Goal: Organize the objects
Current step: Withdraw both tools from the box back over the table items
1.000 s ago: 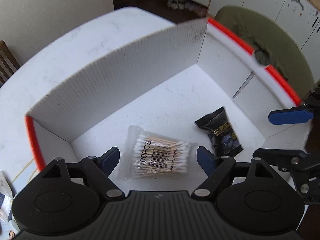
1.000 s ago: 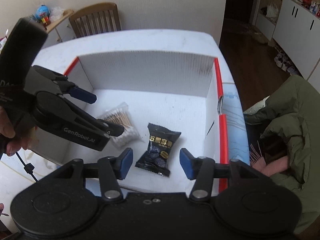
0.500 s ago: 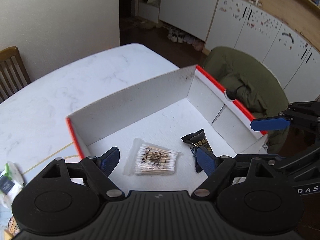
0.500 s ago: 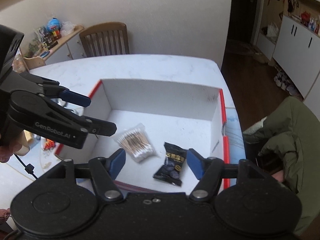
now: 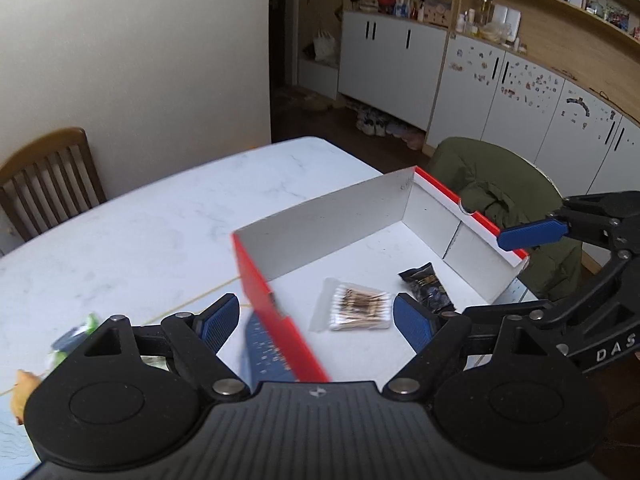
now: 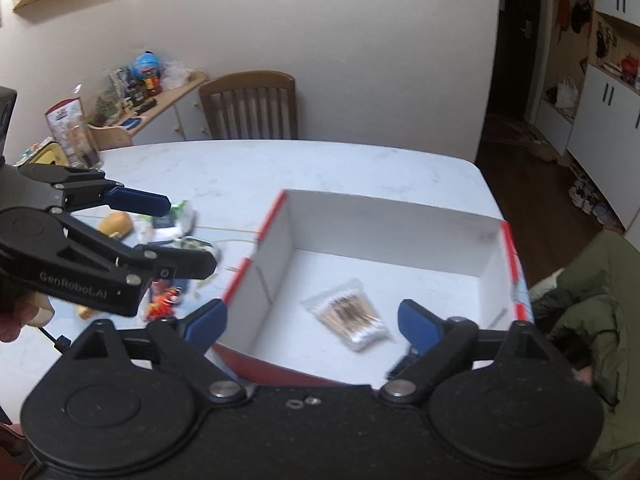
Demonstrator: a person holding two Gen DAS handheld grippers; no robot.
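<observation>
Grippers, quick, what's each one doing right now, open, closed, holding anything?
Left gripper: open, holding nothing.
Right gripper: jaws opening, nothing between them; the swab pack and black packet lie in the box.

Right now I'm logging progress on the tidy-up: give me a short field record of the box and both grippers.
box: red and white box, open top, on white table
in box: cotton swab pack; black snack packet, apart
left of box: loose items on table
left gripper: open, empty
right gripper: jaws opening, nothing between them
</observation>
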